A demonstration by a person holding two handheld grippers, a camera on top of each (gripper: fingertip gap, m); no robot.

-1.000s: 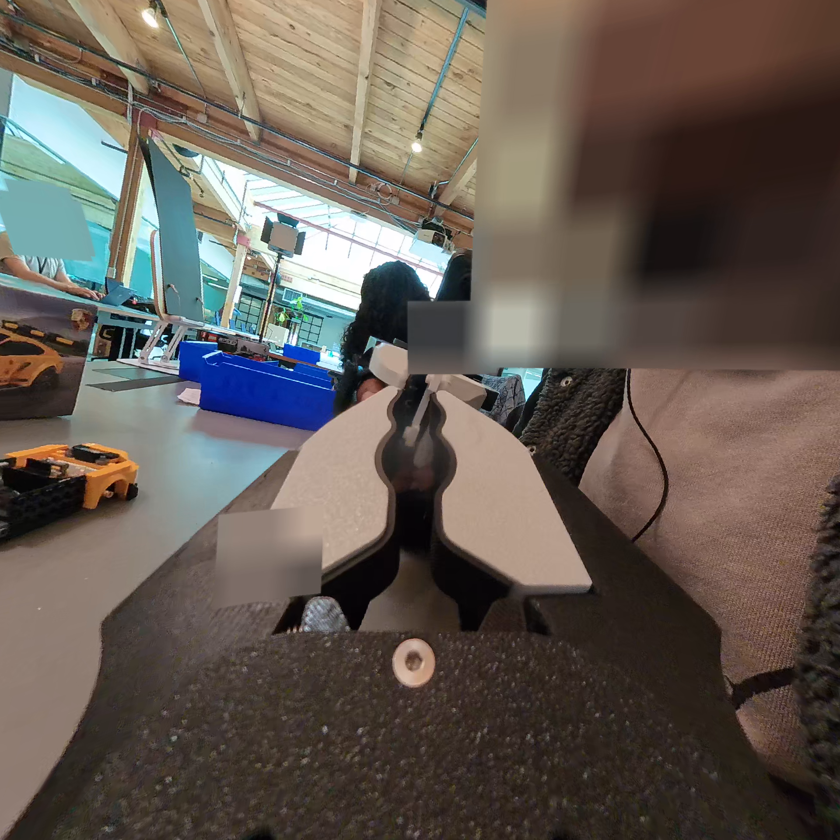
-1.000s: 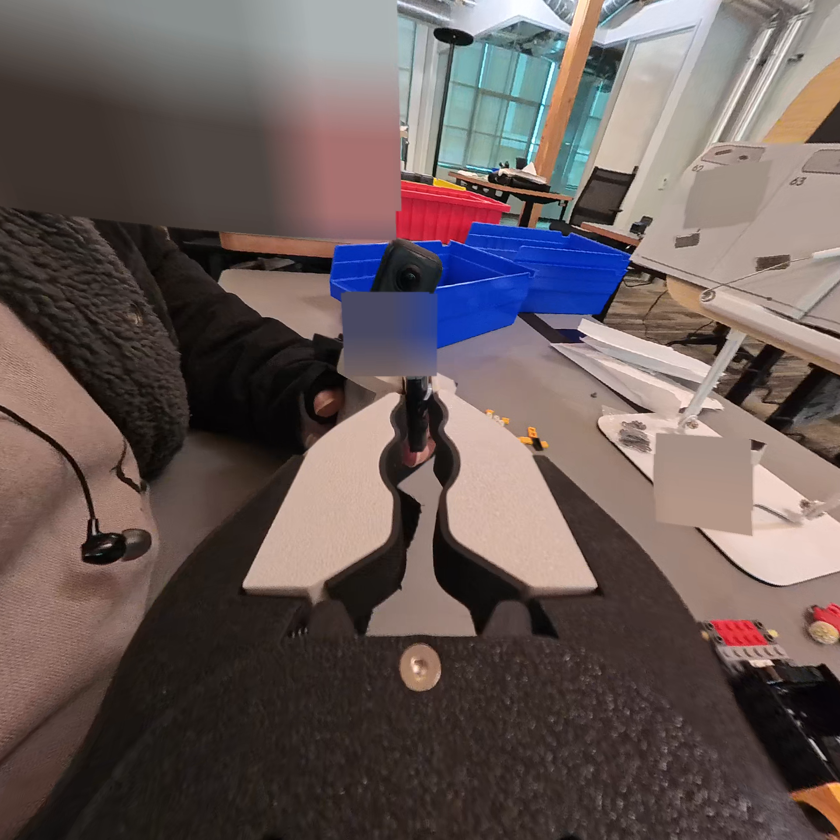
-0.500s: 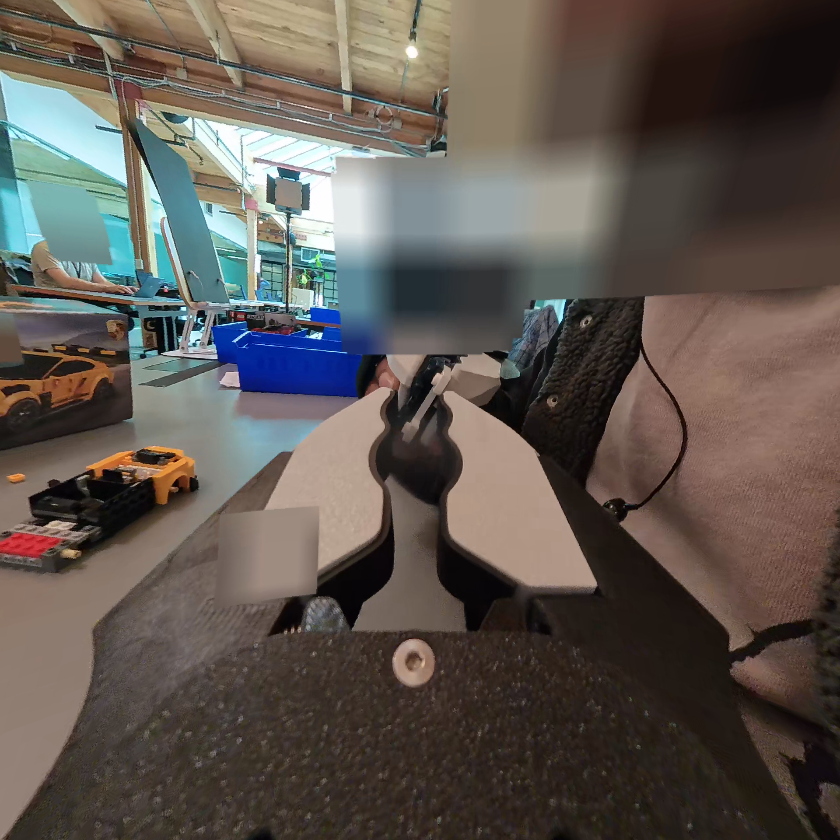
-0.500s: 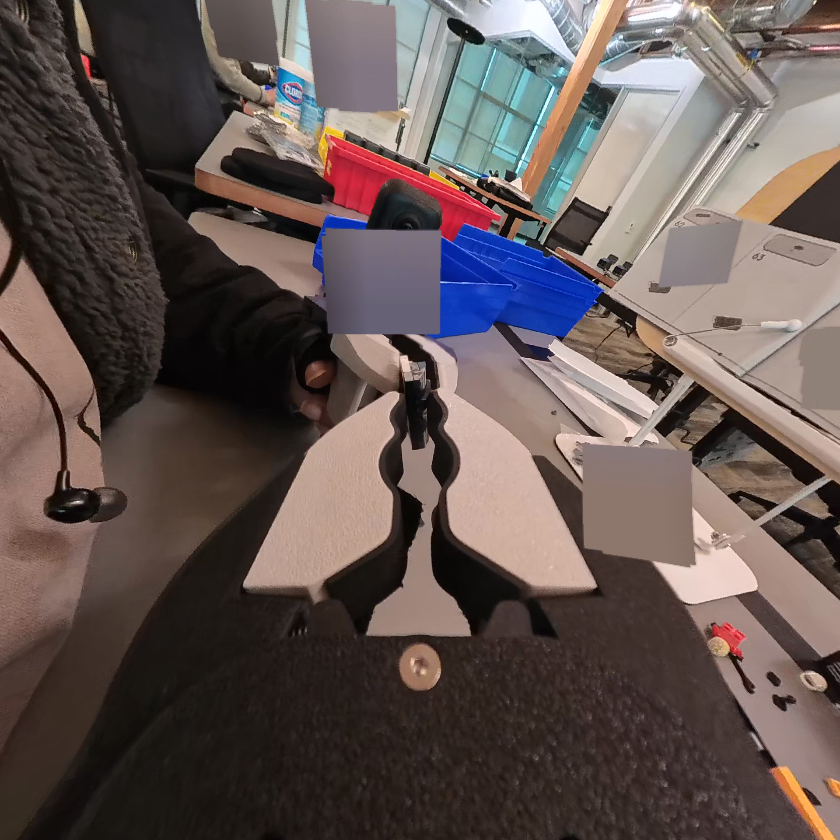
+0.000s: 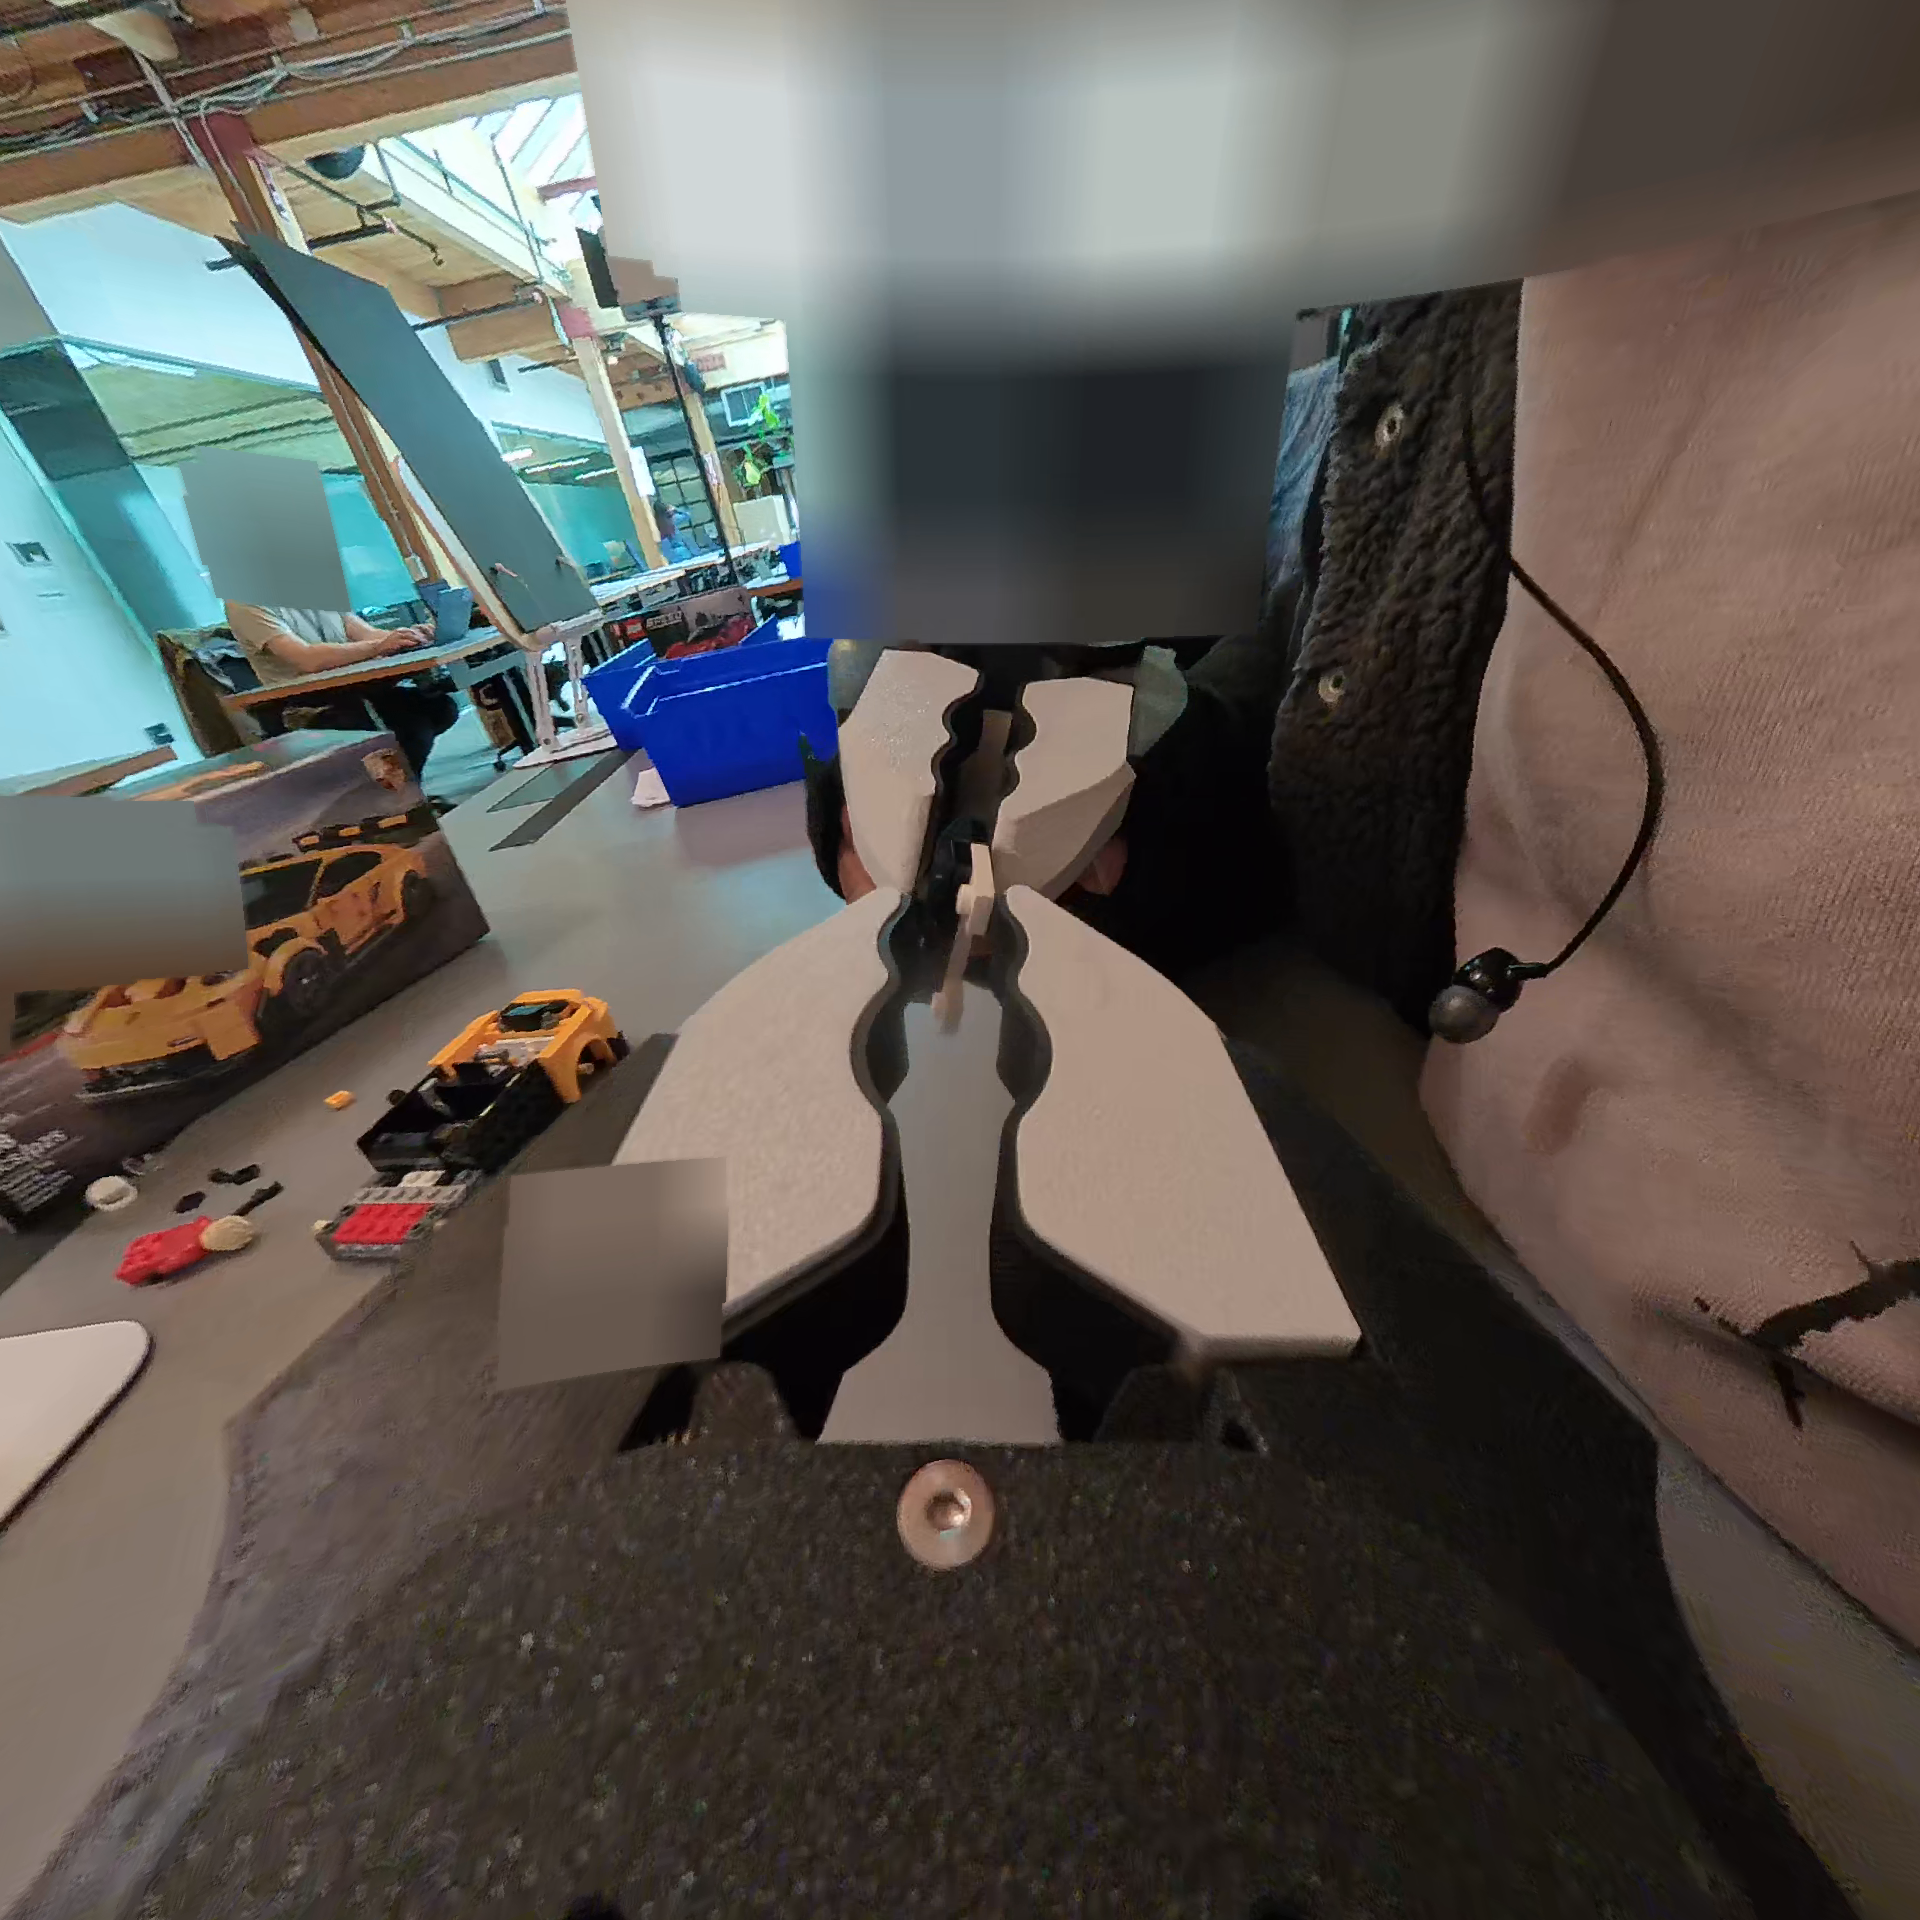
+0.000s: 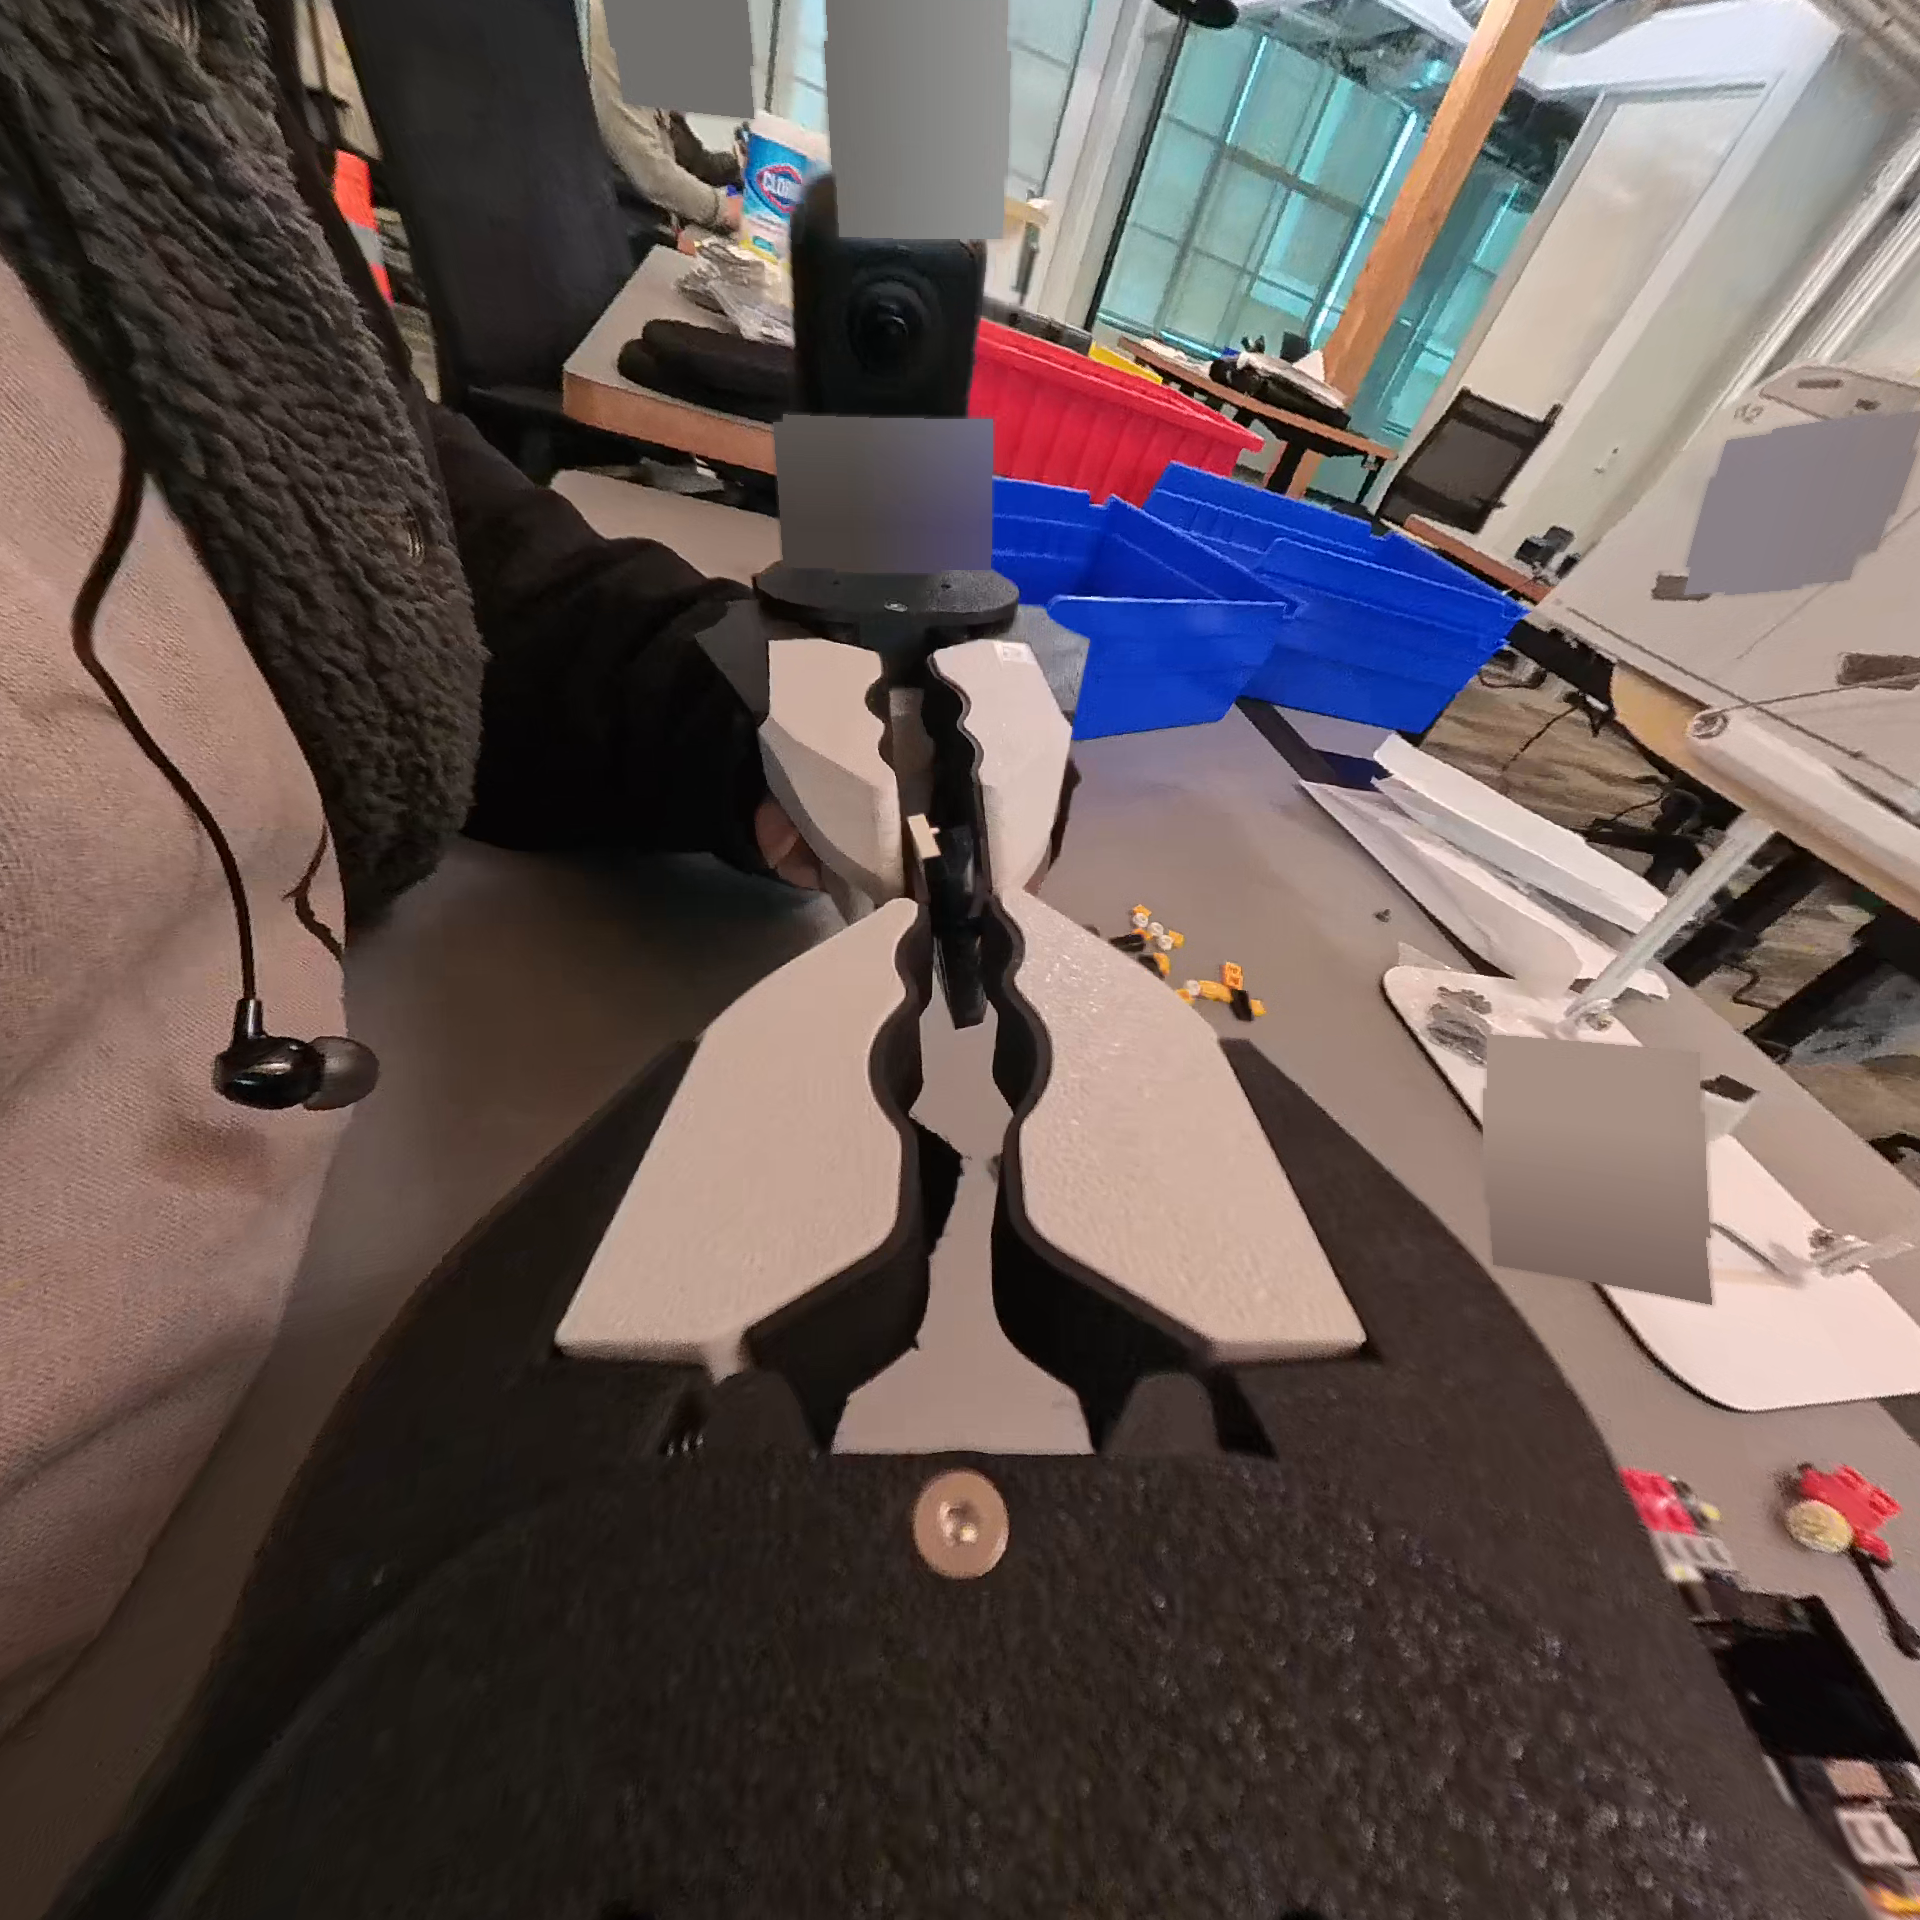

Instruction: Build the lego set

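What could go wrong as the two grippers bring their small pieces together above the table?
1. The left gripper pinches a thin white piece only at its tips; pushing could twist it loose.
2. The right gripper holds a black piece the same way, so the two may meet misaligned.
3. A dropped piece could land among the loose bits on the table and be hard to find.

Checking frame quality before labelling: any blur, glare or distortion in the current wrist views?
Left wrist view: strong wide-angle bending, soft edges, partly built car sharp. Right wrist view: same distortion, bright windows without washout, pieces at the lower right corner smeared.
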